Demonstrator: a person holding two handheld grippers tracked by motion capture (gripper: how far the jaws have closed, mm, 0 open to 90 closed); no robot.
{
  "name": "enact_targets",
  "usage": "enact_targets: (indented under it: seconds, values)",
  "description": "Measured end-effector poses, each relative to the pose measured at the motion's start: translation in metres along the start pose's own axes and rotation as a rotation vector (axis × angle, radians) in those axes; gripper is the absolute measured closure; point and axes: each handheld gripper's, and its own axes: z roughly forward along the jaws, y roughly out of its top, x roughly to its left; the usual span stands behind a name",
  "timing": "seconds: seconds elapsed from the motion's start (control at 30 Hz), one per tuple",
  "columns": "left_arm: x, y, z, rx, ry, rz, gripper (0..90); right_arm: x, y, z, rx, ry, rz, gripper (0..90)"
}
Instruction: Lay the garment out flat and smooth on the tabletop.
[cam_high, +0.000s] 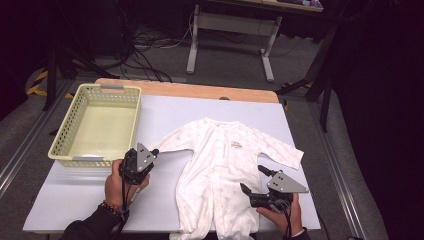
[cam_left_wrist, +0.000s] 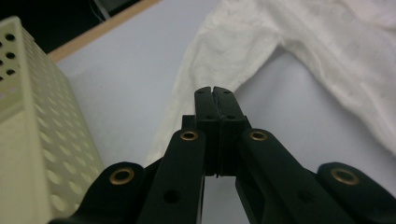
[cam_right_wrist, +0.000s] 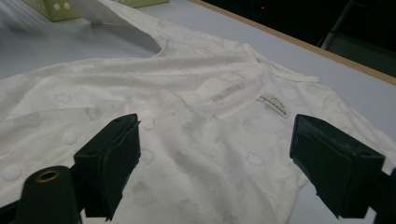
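Jaws pressed together, the left gripper (cam_high: 151, 152) pinches the sleeve cuff of the white cotton baby sleepsuit (cam_high: 220, 165) beside the cream perforated plastic basket (cam_high: 65, 137), bare table (cam_high: 160, 200) between, while the right gripper (cam_high: 253, 182) gapes wide over the suit's body.

A bare strip of the table (cam_high: 165, 197) lay open between the left gripper (cam_high: 154, 151) and the white baby suit (cam_high: 220, 170), wide enough for a gripper to be passed through toward 12 o'clock. At 10 o'clock from the left gripper the way was blocked by the perforated basket (cam_high: 97, 125), whose wall stood just beside it. Ahead of the right gripper (cam_high: 254, 180), at 9 o'clock, the surface was covered by the suit. Beyond the collar, at 12 o'clock, bare table was left.
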Motion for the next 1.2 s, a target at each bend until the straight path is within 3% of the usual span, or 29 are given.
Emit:
enact_targets:
  seconds: [0.13,0.2,0.23,0.27,0.33,0.4,0.5,0.57,0.63,0.73,0.8,0.97,1.07,1.1,1.13,1.2]
  values:
    - [0.003,0.006,-0.004,-0.032,0.007,-0.004,90.0,-0.002,-0.001,-0.002,-0.008,-0.012,0.008,17.4]
    - [0.005,0.012,-0.006,-0.065,-0.010,-0.017,89.9,-0.004,-0.002,-0.003,-0.009,-0.019,0.012,17.4]
    - [0.005,0.016,-0.006,-0.090,-0.024,-0.021,89.9,-0.004,-0.002,-0.004,-0.007,-0.024,0.013,17.4]
    - [0.006,0.020,-0.006,-0.121,-0.065,-0.040,89.9,-0.004,-0.002,-0.004,-0.010,-0.026,0.014,17.4]
    - [0.003,0.032,-0.003,-0.153,-0.102,-0.072,89.9,-0.006,-0.002,-0.004,-0.010,-0.036,0.019,17.4]
    - [-0.002,0.042,0.000,-0.178,-0.124,-0.074,89.9,-0.007,-0.002,-0.004,-0.009,-0.037,0.027,17.4]
    - [-0.017,0.062,0.009,-0.204,-0.170,-0.038,89.9,-0.008,-0.004,-0.004,-0.003,-0.043,0.032,17.4]
    - [-0.030,0.076,0.018,-0.216,-0.226,-0.029,89.9,-0.009,-0.005,-0.005,0.001,-0.053,0.037,17.4]
    - [-0.044,0.090,0.028,-0.215,-0.284,-0.015,89.9,-0.010,-0.006,-0.006,0.005,-0.065,0.039,17.4]
    - [-0.073,0.108,0.045,-0.201,-0.363,0.043,89.9,-0.012,-0.008,-0.009,0.010,-0.082,0.044,17.4]
    - [-0.091,0.113,0.056,-0.173,-0.425,0.078,89.8,-0.013,-0.009,-0.012,0.005,-0.088,0.049,17.4]
    - [-0.128,0.111,0.070,-0.099,-0.508,0.156,88.0,-0.016,-0.011,-0.015,0.011,-0.099,0.058,17.4]
    - [-0.132,0.108,0.067,-0.092,-0.521,0.156,77.9,-0.016,-0.012,-0.014,0.017,-0.108,0.061,17.3]
    - [-0.130,0.109,0.063,-0.095,-0.530,0.158,72.5,-0.016,-0.012,-0.013,0.021,-0.107,0.062,17.4]
    - [-0.126,0.109,0.056,-0.108,-0.537,0.165,72.5,-0.016,-0.012,-0.012,0.024,-0.107,0.060,17.4]
    - [-0.113,0.107,0.037,-0.142,-0.523,0.188,66.5,-0.015,-0.011,-0.012,0.024,-0.104,0.056,17.7]
